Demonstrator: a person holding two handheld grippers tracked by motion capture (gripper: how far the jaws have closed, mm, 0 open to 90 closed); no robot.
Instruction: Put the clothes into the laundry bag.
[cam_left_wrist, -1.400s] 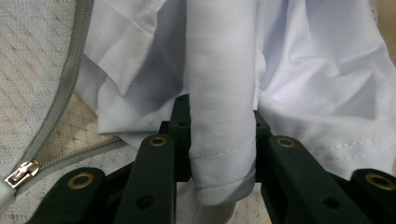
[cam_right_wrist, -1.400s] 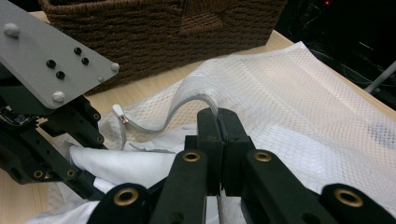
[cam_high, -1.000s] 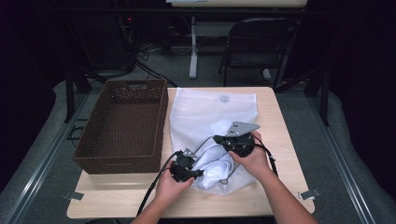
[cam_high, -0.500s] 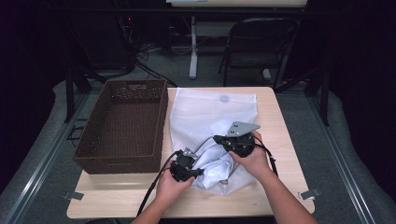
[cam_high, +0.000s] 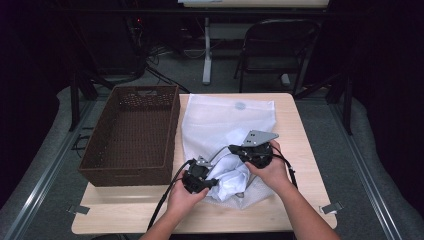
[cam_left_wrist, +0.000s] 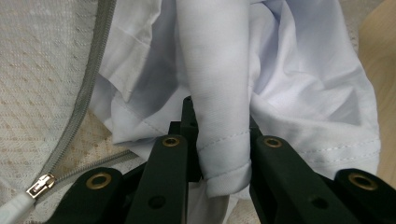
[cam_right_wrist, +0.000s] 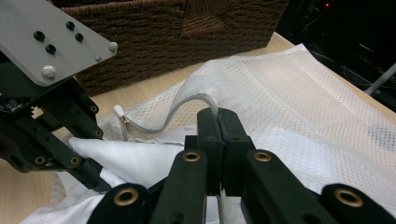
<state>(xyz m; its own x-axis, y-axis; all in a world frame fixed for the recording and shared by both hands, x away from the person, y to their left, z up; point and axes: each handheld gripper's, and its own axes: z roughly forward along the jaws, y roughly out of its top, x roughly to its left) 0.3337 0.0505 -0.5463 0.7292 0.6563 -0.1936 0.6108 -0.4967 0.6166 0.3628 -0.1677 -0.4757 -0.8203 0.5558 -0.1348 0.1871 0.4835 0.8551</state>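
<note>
High view: the left gripper (cam_high: 212, 183) sits near the front edge of the table (cam_high: 300, 125), slightly closer to that edge than a second ago, with the white garment (cam_high: 231, 177) bunched between the two hands. The right gripper (cam_high: 235, 148) holds its place over the mesh laundry bag (cam_high: 225, 117), its grey plate unchanged. The bag lies from the table's far edge down to the front, just right of the brown wicker basket (cam_high: 132, 132), which fills the left half and touches the bag's side. Bare tabletop runs along the right edge and the front right corner; the front left corner is also bare.

Left gripper view: the jaws are clamped on a rolled, hemmed fold of the garment (cam_left_wrist: 219, 93). The bag's grey zipper (cam_left_wrist: 88, 88) runs down the left, its pull (cam_left_wrist: 39, 185) beside the jaws.

Right gripper view: the jaws are pressed together on the bag's zipper edge (cam_right_wrist: 187, 100), lifting it. The left gripper (cam_right_wrist: 81, 161) is close at left, the basket (cam_right_wrist: 177, 28) behind.
</note>
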